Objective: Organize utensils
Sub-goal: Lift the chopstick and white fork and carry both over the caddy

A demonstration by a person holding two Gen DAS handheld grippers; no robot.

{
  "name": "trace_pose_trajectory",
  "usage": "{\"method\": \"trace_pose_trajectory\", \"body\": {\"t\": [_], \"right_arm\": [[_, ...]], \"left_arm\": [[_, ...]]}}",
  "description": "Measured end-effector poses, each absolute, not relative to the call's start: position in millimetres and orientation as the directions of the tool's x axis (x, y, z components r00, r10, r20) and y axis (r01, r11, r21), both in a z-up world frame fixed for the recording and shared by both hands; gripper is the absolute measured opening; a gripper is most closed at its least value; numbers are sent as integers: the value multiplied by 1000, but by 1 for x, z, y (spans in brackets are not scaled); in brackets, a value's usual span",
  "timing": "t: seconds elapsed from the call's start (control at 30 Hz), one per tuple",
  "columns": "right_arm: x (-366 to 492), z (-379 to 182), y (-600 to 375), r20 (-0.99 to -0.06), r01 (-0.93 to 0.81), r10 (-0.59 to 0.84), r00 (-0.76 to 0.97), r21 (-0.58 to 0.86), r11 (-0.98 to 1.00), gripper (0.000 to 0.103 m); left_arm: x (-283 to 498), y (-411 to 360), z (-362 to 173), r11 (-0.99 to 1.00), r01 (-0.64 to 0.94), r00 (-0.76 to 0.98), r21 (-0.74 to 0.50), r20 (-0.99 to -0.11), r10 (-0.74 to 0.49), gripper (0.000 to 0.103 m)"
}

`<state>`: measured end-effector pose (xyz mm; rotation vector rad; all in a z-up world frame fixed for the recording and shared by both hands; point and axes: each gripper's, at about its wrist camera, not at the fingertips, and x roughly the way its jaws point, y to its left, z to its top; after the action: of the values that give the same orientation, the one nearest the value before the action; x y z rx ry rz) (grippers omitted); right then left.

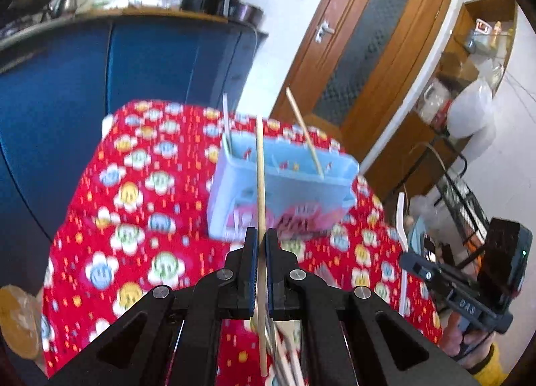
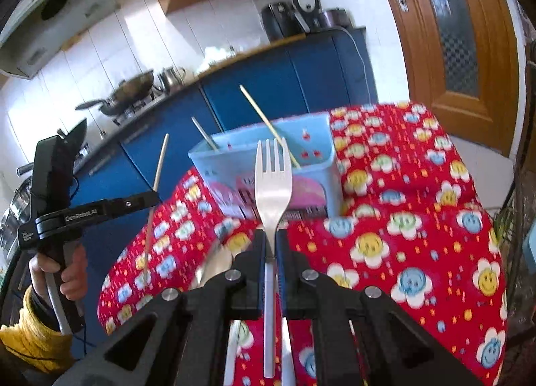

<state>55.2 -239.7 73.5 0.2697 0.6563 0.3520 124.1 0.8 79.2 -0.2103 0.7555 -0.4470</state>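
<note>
The left wrist view alone shows a shelf rack [image 1: 469, 84] crowded with bags and jars far off to the right of the left tool [image 1: 262, 235], and the right tool [image 1: 410, 260] from the side with its white fork [image 1: 401, 218] pointing up. The right wrist view alone shows a stove with a wok [image 2: 129, 91] beyond the left tool [image 2: 152, 197], which a hand [image 2: 68, 272] in a yellow sleeve carries.

The left tool is clamped together on a wooden chopstick [image 1: 260, 185] that stands up past its tips. The right tool [image 2: 272, 235] is closed on the fork [image 2: 273, 178] at its neck, tines up. Ahead of both tools a light blue utensil holder [image 1: 284, 191] sits on the red flowered table [image 1: 134, 202]; one chopstick [image 1: 305, 131] and a thin pale utensil [image 1: 227, 125] lean inside it.
</note>
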Motion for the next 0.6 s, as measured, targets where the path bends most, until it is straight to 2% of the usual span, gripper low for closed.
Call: {"method": "trace_pose_trajectory", "body": {"t": [0.43, 0.6], "right_arm": [[92, 101, -243, -414, -253, 387, 824, 342, 905, 8], [109, 111, -243, -367, -259, 367, 855, 311, 914, 8]], "left_arm": [[159, -21, 128, 924, 310, 815, -222, -439, -379, 4], [175, -26, 138, 926, 308, 855, -216, -364, -370, 4]]}}
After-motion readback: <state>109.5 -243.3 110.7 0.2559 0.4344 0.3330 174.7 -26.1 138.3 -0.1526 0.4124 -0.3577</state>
